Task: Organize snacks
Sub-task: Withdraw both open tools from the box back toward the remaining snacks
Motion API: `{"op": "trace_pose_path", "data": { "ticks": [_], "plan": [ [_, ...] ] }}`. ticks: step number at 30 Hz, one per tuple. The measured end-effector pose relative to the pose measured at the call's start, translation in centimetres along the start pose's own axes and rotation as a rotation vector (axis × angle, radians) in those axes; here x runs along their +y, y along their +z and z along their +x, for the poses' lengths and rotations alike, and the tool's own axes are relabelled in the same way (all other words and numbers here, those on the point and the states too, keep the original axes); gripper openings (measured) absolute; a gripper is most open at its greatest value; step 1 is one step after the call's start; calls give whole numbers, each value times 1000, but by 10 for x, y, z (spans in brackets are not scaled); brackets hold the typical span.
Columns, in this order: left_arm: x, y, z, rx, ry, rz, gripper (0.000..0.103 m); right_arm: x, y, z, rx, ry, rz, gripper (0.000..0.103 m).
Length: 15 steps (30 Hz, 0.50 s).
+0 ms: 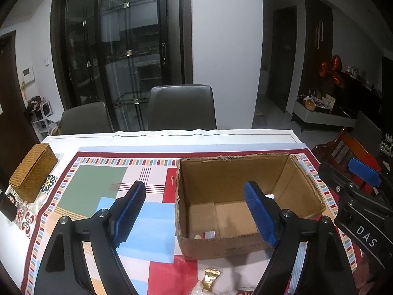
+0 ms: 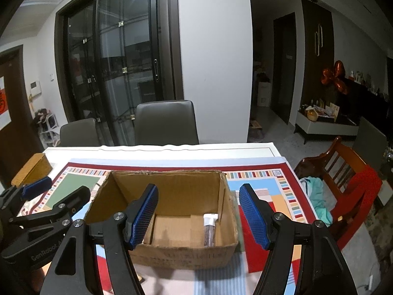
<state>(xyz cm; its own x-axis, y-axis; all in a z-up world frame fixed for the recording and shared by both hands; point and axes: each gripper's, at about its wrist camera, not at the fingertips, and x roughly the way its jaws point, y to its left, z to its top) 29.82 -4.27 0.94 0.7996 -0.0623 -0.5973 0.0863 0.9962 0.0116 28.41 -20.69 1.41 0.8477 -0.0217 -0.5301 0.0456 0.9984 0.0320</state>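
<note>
An open cardboard box (image 1: 221,169) stands on the patterned mat. Inside, a slim wrapped snack (image 2: 210,228) lies against the right wall, and a small clear wrapper (image 1: 208,234) shows near the front wall. A gold-wrapped snack (image 1: 211,279) lies on the mat in front of the box, beside other packets cut off by the frame edge. My left gripper (image 1: 194,191) hangs open above the box's near left corner, with nothing between its blue pads. My right gripper (image 2: 199,191) is open over the box's near right side, also empty. Each gripper's blue finger (image 1: 364,173) (image 2: 36,188) shows in the other's view.
A woven straw box (image 1: 32,172) sits at the table's left edge beside a dark object (image 1: 7,206). Two grey chairs (image 1: 181,108) stand behind the table. A wooden chair (image 2: 343,179) with red and teal cloth is at the right.
</note>
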Motion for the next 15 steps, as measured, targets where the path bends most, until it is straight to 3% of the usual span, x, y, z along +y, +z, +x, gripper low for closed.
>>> {"op": "trace_pose_path", "data": {
  "ticks": [15],
  "plan": [
    [6,-19,-38,-10,2,-4,85,-4,-17,-38,-22,-20,-3,74]
  ]
}}
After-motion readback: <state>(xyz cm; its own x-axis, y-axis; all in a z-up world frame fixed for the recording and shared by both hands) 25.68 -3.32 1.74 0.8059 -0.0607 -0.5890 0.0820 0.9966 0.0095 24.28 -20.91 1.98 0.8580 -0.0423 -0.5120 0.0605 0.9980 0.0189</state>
